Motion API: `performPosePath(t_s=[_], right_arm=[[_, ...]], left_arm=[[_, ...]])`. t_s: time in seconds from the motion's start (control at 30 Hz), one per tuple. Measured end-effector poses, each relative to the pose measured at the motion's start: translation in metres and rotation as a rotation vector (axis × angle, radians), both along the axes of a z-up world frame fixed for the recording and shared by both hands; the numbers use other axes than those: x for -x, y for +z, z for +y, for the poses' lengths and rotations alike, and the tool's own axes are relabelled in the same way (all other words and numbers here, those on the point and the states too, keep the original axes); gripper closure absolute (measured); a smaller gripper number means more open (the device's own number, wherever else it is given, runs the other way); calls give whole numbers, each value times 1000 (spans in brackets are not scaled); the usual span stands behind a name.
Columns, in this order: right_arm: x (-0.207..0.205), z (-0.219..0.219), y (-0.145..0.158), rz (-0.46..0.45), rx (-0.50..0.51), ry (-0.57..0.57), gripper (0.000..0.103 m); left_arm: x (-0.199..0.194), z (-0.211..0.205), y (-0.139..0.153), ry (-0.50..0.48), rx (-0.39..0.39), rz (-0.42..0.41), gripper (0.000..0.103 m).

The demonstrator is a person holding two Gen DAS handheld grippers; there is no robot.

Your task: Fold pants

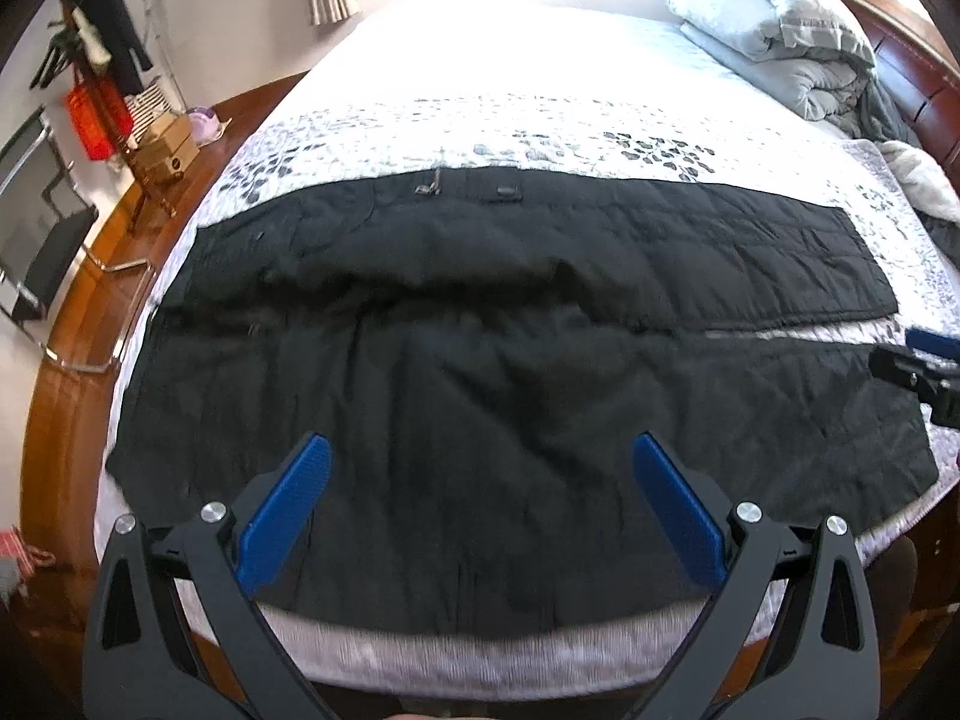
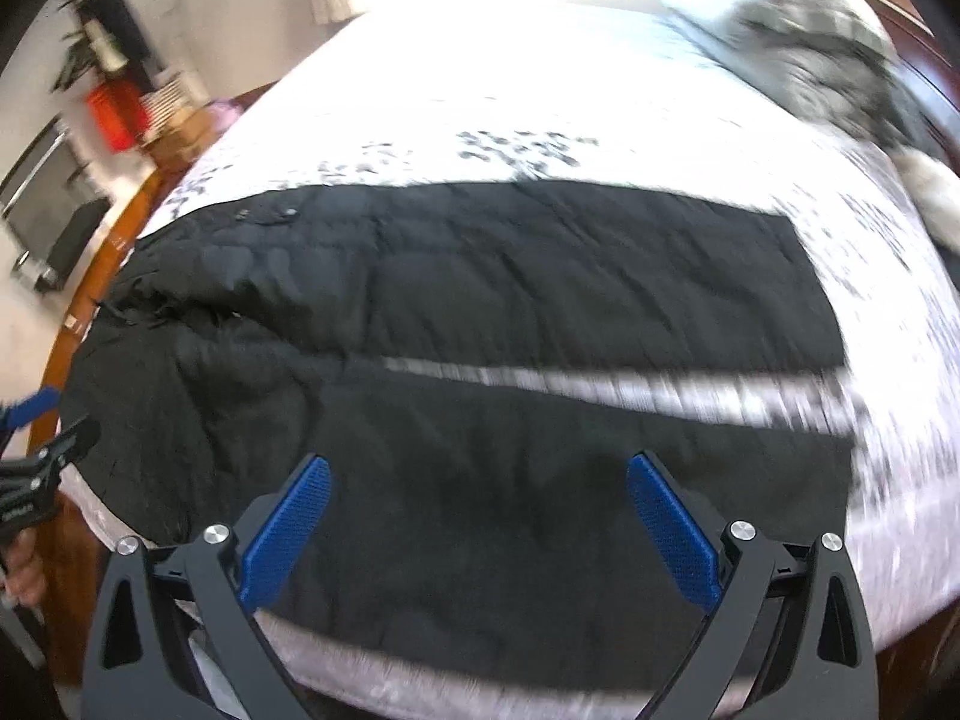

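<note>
Black quilted pants [image 1: 480, 312] are shown spread flat across the near half of a bed [image 1: 480, 48], the waistband lying toward nine o'clock and the two legs running toward three o'clock, parted by a narrow strip of patterned bedspread [image 2: 660, 387]; this full spread is judged to be the starting layout, no fold being visible yet. The left gripper [image 1: 480, 501] is held over the near leg close to the seat, its blue pads [image 1: 288, 510] set wide apart with nothing between them, a position judged suited to taking the near edge at the waist end. The right gripper [image 2: 480, 516] is likewise released and empty, poised above the near leg nearer the cuff, so that the two tools are stationed along one edge for lifting it over the far leg. The right wrist view is blurred, and fine detail there cannot be told. At one o'clock, a folded grey duvet [image 1: 774, 30] is piled against the headboard [image 1: 918, 78]. At nine o'clock, beyond the bed, cardboard boxes [image 1: 168, 147] and a red bag [image 1: 90, 117] are seen; their contents cannot be told.
</note>
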State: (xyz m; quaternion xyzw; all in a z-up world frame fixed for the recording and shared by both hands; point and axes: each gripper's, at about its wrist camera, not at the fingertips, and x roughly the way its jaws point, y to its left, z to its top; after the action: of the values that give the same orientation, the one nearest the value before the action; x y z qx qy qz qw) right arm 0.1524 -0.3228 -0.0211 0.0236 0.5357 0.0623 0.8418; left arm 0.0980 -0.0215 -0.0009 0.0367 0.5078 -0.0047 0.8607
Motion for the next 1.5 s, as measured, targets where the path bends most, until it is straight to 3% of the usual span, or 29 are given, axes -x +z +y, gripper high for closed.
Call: performPosePath(t_s=[0.07, 0.2, 0.3, 0.4, 0.57, 0.7, 0.8, 0.93, 1.07, 1.1, 1.2, 1.27, 1.3, 1.37, 1.5], right_arm=[[-33, -6, -7, 5, -62, 68, 4], [-107, -18, -24, 83, -289, 231, 4], [-156, -20, -33, 126, -279, 300, 4], [-207, -18, -45, 176, -269, 376, 4], [-258, -2, -68, 242, -268, 563, 4], [-283, 11, -92, 291, -253, 686, 4], [-300, 16, -106, 295, -222, 721, 4], [-312, 25, -127, 366, -224, 803, 4], [-308, 37, -140, 390, -162, 884, 3], [-306, 38, -140, 383, -154, 891, 5], [-301, 42, -140, 347, -98, 898, 29], [-299, 42, -139, 345, -76, 893, 60], [-295, 38, -135, 349, -80, 895, 66], [-289, 35, -128, 329, -71, 912, 87], [-266, 25, -105, 260, -47, 941, 95]], left_arm=[[-26, -5, -2, -8, 9, 19, 3], [-83, -18, -11, -65, 33, 66, 3], [-126, -28, -19, -108, 33, 74, 3], [-171, -39, -34, -161, 9, 133, 3], [-238, -52, -55, -325, 63, 159, 3], [-280, -62, -72, -472, 80, 179, 3], [-303, -67, -86, -534, 115, 209, 3], [-319, -76, -100, -605, 138, 200, 3], [-325, -92, -112, -721, 95, 211, 3], [-326, -94, -115, -737, 80, 215, 3], [-332, -102, -122, -779, 44, 235, 3], [-336, -104, -125, -791, 35, 255, 3], [-338, -106, -126, -795, 33, 258, 3], [-341, -108, -126, -802, 17, 242, 3], [-344, -113, -127, -831, 16, 244, 3]])
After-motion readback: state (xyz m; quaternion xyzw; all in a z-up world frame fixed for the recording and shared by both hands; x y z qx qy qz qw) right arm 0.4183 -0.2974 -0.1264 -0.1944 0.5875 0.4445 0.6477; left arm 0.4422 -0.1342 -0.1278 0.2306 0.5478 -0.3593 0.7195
